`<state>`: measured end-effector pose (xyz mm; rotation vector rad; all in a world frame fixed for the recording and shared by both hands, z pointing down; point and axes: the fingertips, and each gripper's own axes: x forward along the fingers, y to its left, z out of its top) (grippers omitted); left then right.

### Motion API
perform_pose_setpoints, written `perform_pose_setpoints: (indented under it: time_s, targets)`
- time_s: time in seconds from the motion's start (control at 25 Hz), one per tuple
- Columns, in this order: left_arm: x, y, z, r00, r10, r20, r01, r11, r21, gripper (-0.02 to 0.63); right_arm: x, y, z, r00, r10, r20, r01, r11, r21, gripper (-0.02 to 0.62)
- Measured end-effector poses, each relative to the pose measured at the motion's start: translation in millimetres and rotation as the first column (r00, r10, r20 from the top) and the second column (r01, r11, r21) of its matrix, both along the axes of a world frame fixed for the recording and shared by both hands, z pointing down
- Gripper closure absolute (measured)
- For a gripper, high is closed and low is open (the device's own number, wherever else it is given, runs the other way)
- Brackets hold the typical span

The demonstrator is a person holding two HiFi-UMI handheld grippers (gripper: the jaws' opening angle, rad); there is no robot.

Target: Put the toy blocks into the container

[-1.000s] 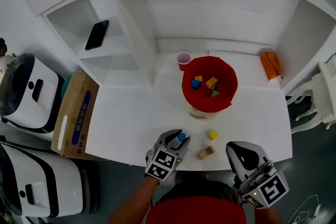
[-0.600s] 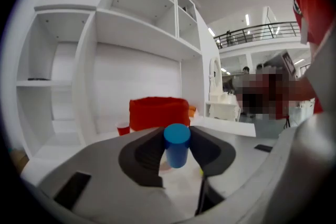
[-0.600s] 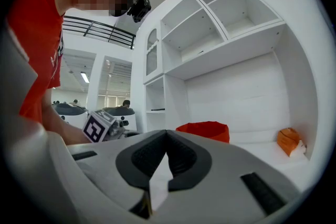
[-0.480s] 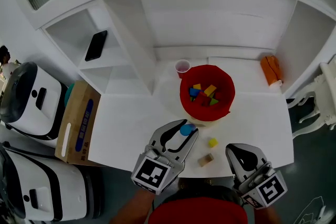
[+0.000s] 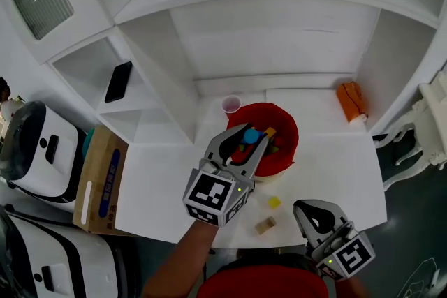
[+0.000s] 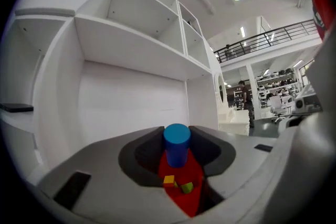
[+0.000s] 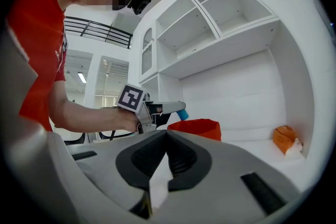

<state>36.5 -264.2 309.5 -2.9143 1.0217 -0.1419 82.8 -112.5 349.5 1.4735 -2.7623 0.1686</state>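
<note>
Shelving (image 5: 279, 31), white and deep, fills the back of my head view, and the white table (image 5: 335, 164) runs out from its lower bay toward me. Left of the table stands a cardboard box (image 5: 98, 178) with a blue label.

Next in size is the red container (image 5: 285, 142), which sits on the table near the back wall. It already holds several blocks. Looking down between the left jaws, I can pick out a yellow one (image 6: 168, 181) and a green one (image 6: 186, 187) on its red floor.

My left gripper (image 5: 246, 136) is held up off the table and points level. Its jaws are clamped on a blue cylinder block (image 5: 250, 134), which stands upright between the pads. In the head view the cylinder lies over the left part of the container. The right gripper view shows it higher than the rim and near the container's left edge.

My right gripper (image 5: 313, 209) sits at the table's near edge, well apart from the container. Its jaws are pressed together with nothing between them.

An orange object (image 5: 349, 98) lies at the table's right end against the shelving. A pink cup (image 5: 230, 105) stands just beside the container on its far left.

Two blocks are left on the table between the container and the near edge. One is a small yellow block (image 5: 274, 202), and a wooden block (image 5: 265, 225) lies just nearer me.
</note>
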Motion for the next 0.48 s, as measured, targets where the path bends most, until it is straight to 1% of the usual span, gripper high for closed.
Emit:
perform_pose_setpoints:
  time_s: [0.12,0.24,0.36,0.4,0.44,0.48]
  targets:
    - [4.2,-12.8,11.5,1.000,-0.013,0.026,0.013,1.000,-0.020,0.429,8.1,-5.8,5.8,1.000,0.014,-0.007,-0.015,1.000,-0.026,0.588]
    - [5.2,-16.2,8.6,1.000,-0.017,0.010,0.017,1.000,-0.016,0.367,12.7,-13.2,15.9,1.000,0.017,-0.023,-0.018,0.998,-0.065,0.565]
    - [1.8,-12.5,1.1,1.000,-0.016,0.000,0.016,1.000,0.005,0.360,8.2,-20.5,33.6,0.998,-0.015,-0.063,0.008,0.994,-0.107,0.558]
    - [-0.8,-9.3,-1.8,1.000,-0.018,-0.004,0.018,1.000,0.017,0.385,5.0,-22.4,41.8,0.996,-0.035,-0.082,0.024,0.991,-0.129,0.526]
    - [-3.7,-5.2,-3.8,1.000,-0.019,-0.007,0.019,0.999,0.027,0.412,1.7,-23.8,50.6,0.993,-0.057,-0.101,0.041,0.987,-0.153,0.523]
    - [-6.4,0.1,-4.5,1.000,-0.020,-0.008,0.020,0.999,0.035,0.453,-1.3,-24.7,59.6,0.990,-0.078,-0.118,0.057,0.983,-0.177,0.512]
